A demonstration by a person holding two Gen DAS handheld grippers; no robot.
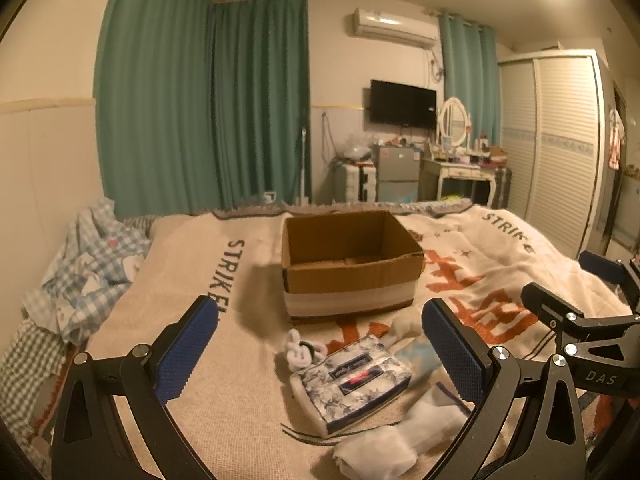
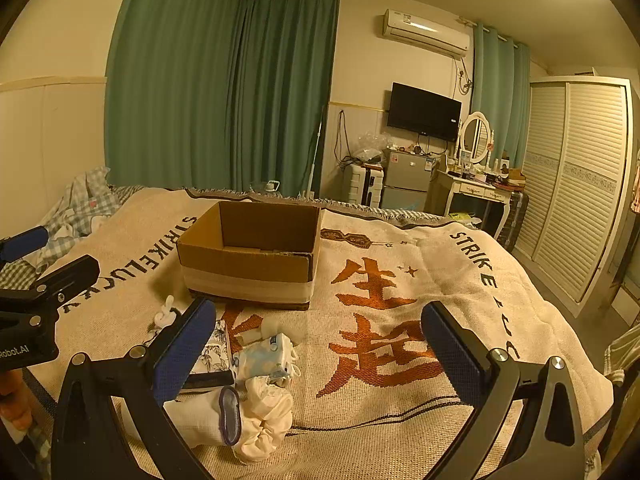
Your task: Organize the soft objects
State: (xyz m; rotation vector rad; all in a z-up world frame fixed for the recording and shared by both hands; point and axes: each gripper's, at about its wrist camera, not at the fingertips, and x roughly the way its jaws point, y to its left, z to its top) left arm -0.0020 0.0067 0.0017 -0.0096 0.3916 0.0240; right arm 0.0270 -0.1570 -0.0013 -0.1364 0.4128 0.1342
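Note:
An open, empty-looking cardboard box (image 1: pixel 348 264) stands on the bed blanket; it also shows in the right wrist view (image 2: pixel 250 258). In front of it lies a pile of soft things: a blue floral tissue pack (image 1: pixel 352 384), a white hair tie (image 1: pixel 298 350), white cloth (image 1: pixel 400 440). The right wrist view shows a pale blue patterned pack (image 2: pixel 266 356), a cream scrunchie (image 2: pixel 266 420) and a purple-rimmed piece (image 2: pixel 230 414). My left gripper (image 1: pixel 320 352) is open and empty above the tissue pack. My right gripper (image 2: pixel 320 344) is open and empty, right of the pile.
A cream blanket (image 2: pixel 400 320) with orange characters covers the bed. Crumpled checked bedding (image 1: pixel 88 268) lies at the left. Beyond the bed stand green curtains (image 1: pixel 200 100), a small fridge (image 1: pixel 398 174), a dressing table (image 1: pixel 460 172) and a louvred wardrobe (image 2: pixel 572 184).

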